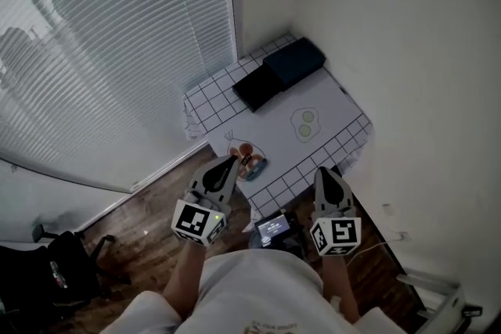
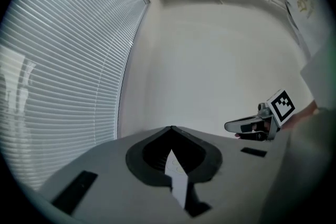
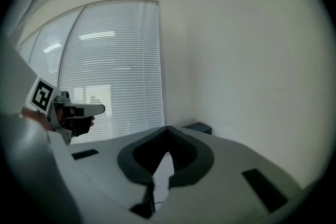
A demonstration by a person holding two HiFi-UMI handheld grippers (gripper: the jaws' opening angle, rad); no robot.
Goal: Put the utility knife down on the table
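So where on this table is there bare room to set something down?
Bare: the white middle strip between the black case and the small orange-and-blue items; also the checkered corner left of the black case. Crowded: the far end, where the black case and blue case sit side by side.

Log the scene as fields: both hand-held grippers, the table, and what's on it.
left hand-held gripper: shut, nothing between jaws
right hand-held gripper: shut, nothing between jaws
table: grid-patterned top, in corner by blinds
far end: dark blue box beside black box
front edge: small orange-and-blue item, too small to identify
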